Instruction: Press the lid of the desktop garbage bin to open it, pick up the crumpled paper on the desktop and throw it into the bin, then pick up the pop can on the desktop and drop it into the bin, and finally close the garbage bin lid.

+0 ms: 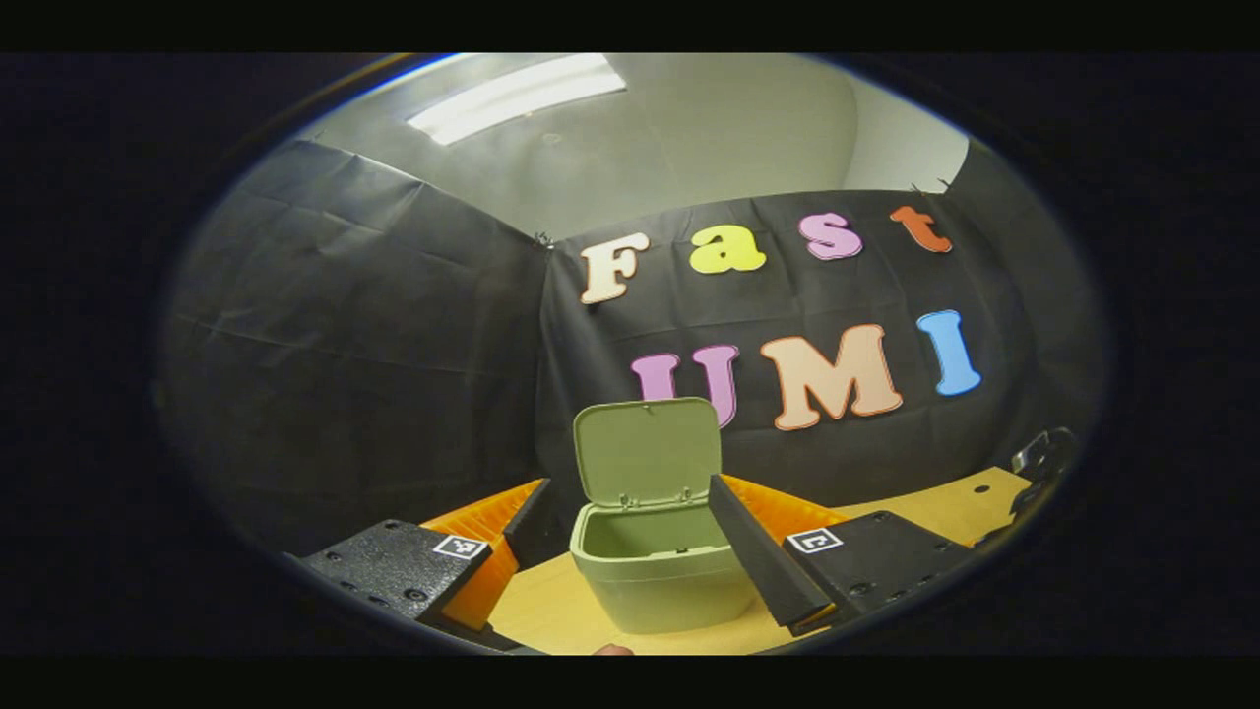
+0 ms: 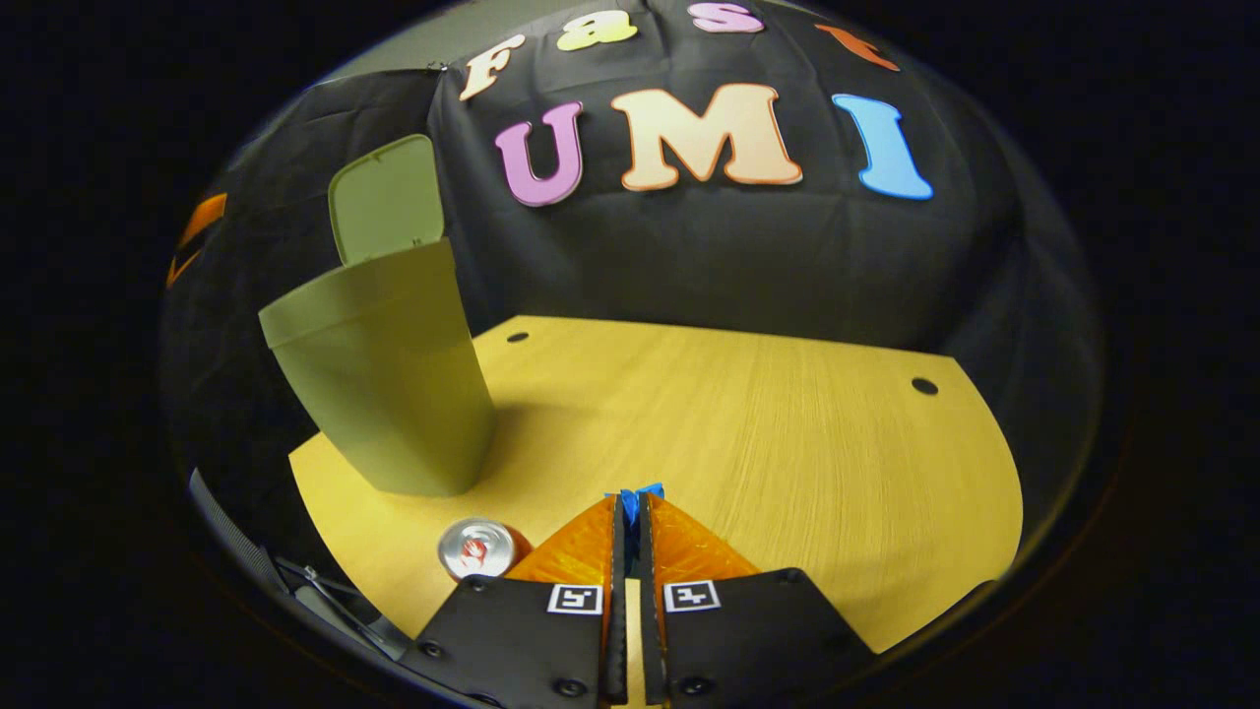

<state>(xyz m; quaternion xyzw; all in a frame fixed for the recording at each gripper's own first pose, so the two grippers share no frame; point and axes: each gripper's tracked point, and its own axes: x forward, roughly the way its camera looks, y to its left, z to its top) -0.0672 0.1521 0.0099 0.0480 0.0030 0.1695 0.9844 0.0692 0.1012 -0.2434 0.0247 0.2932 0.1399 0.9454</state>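
Observation:
The green desktop bin stands on the wooden table with its lid swung up and open. My left gripper is open wide, one finger on each side of the bin's upper part, touching nothing. Only the bare upper inner wall of the bin is visible. In the right gripper view the bin stands at the left with its lid upright. The pop can stands upright on the table, just left of my right gripper, which is shut with nothing between its fingers.
The table stretches away to the right of the bin, with small dark holes near its far edge. Black cloth walls close it in behind and at the sides. A small pale thing shows at the table's near edge.

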